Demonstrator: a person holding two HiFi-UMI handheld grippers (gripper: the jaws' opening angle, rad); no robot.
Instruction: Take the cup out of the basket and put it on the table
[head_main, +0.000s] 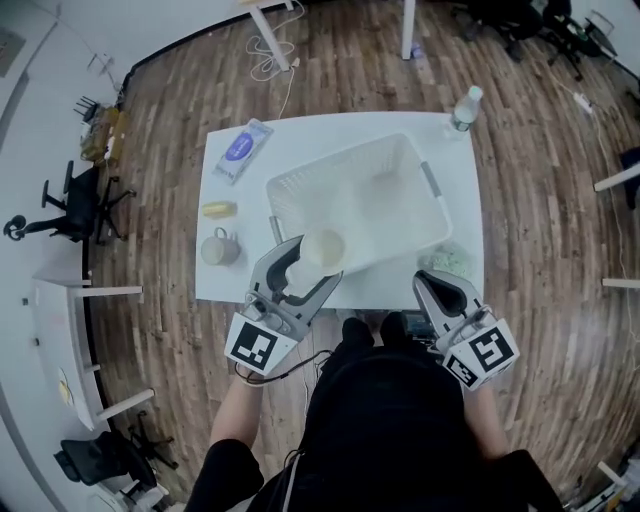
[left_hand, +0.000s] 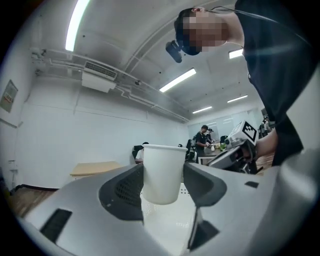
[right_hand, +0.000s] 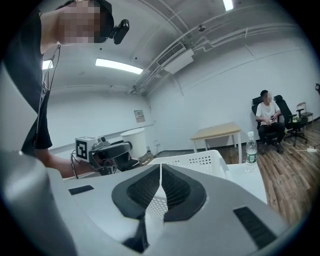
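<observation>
Clearly the left gripper (head_main: 314, 264) has the cup (head_main: 323, 248). In the left gripper view its jaws stand quite wide apart, and the pads press on both sides of the white cup (left_hand: 162, 172) at about the middle of its wall. The cup is upright. In the head view it hangs at the lower middle of the frame, over the near rim of the basket (head_main: 340, 160), and it does not touch the table (head_main: 320, 135).

The right gripper (head_main: 441, 286) holds nothing. Its jaws are together, and it is at the lower right, near the corner of the basket.

I think the cup is a thin paper one, very light and looking empty. Its wall is soft and may bend under a strong squeeze, so a gentle hold at mid-height seems best. The rim is the stiffer part, and the smooth side could slip.

The table is white, flat and hard. At its left are a mug (head_main: 218, 247), a small yellow thing (head_main: 219, 209) and a flat packet (head_main: 242, 150); a bottle (head_main: 463, 108) stands at the upper right corner. Free space remains left of the basket. The room has a wooden floor (head_main: 520, 200), white walls and office chairs (head_main: 75, 205).
</observation>
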